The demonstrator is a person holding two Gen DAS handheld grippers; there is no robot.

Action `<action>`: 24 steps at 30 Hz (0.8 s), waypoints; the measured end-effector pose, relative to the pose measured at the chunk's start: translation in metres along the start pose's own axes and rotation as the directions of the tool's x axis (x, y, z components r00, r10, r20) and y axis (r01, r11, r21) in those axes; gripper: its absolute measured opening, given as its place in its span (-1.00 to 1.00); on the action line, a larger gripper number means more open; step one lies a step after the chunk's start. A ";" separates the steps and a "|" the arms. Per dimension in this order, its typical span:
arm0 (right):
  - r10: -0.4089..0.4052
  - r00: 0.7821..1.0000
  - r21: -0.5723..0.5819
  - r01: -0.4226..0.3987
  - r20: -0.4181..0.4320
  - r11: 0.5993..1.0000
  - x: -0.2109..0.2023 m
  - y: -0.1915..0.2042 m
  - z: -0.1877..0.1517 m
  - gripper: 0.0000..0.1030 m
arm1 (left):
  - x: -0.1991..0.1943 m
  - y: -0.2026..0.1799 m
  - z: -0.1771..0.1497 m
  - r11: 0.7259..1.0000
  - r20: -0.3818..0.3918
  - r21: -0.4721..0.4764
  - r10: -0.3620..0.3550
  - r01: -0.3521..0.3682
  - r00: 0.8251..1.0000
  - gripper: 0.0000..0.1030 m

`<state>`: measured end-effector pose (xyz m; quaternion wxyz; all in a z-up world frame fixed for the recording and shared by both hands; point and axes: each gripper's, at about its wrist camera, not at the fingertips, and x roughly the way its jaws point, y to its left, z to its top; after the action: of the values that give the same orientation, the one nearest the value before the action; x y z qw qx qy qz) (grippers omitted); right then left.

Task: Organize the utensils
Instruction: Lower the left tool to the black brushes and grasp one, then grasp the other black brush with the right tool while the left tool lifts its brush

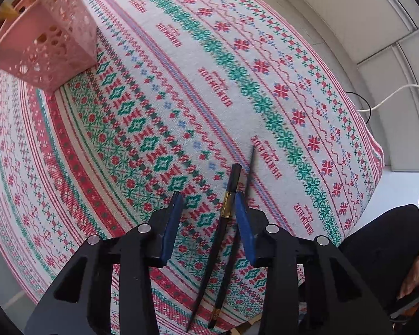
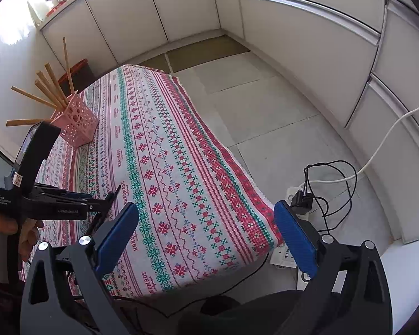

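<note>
Left wrist view: left gripper (image 1: pixel 208 217) pointing down at the patterned cloth (image 1: pixel 159 89) on the tabletop, jaws part-open and astride two black chopsticks (image 1: pixel 223 217) lying on the cloth; right blue pad close to or touching one stick, left pad clear of both, no grip seen. Pink basket (image 1: pixel 46 47) at far left corner, holding wooden chopsticks (image 2: pixel 51 89). Right wrist view: right gripper (image 2: pixel 206 240) above the cloth's near edge, jaws wide apart and empty; white cable (image 2: pixel 388 139) and black cable (image 2: pixel 335 184) on the floor beside.
</note>
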<state>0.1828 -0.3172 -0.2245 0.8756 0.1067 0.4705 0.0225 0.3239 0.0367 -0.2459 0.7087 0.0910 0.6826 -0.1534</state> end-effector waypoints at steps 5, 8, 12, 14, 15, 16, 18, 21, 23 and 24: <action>0.003 1.000 -0.018 -0.003 -0.014 1.000 0.006 0.011 -0.001 0.83 | -0.003 0.018 -0.002 0.998 0.003 -0.002 -0.058 0.058 0.998 -0.32; 0.004 1.000 -0.025 -0.005 -0.027 1.000 0.010 0.016 -0.001 0.83 | -0.004 0.013 -0.008 0.998 0.022 0.059 -0.020 0.019 1.000 -0.27; -0.031 0.998 0.013 0.032 -0.052 0.999 0.018 0.022 0.001 0.83 | -0.001 -0.013 -0.020 0.988 0.073 0.113 0.098 -0.106 0.992 -0.22; -0.048 0.997 0.033 0.050 -0.054 0.998 0.021 0.025 0.002 0.83 | -0.001 -0.021 -0.023 0.982 0.105 0.128 0.123 -0.136 0.987 -0.51; -0.057 0.997 0.040 0.060 -0.056 0.997 0.023 0.027 0.003 0.83 | -0.003 -0.018 -0.023 0.986 0.113 0.112 0.112 -0.124 0.987 -0.72; -0.066 0.996 0.042 0.069 -0.064 0.997 0.026 0.029 0.003 0.83 | -0.004 -0.014 -0.025 0.991 0.113 0.089 0.090 -0.100 0.990 -0.88; -0.087 0.993 0.032 0.089 -0.079 0.995 0.032 0.035 0.005 0.83 | -0.008 -0.003 -0.031 0.997 0.131 0.053 0.054 -0.061 0.990 -0.88; -0.082 0.992 0.004 0.082 -0.091 0.997 0.042 0.058 0.007 0.83 | -0.018 0.016 -0.042 0.997 0.160 0.016 0.074 -0.078 0.984 -0.89; -0.079 0.988 -0.003 0.080 -0.131 0.997 0.056 0.077 0.007 0.83 | -0.030 0.029 -0.050 0.997 0.192 -0.013 0.078 -0.076 0.978 -0.89; -0.085 0.983 -0.014 0.084 -0.165 0.996 0.066 0.088 0.006 0.83 | -0.039 0.036 -0.055 0.997 0.216 -0.032 0.081 -0.076 0.973 -0.89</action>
<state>0.2294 -0.2234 -0.2569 0.8341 0.0814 0.5455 -0.0042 0.2837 0.0925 -0.2129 0.7855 0.0923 0.5988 -0.1263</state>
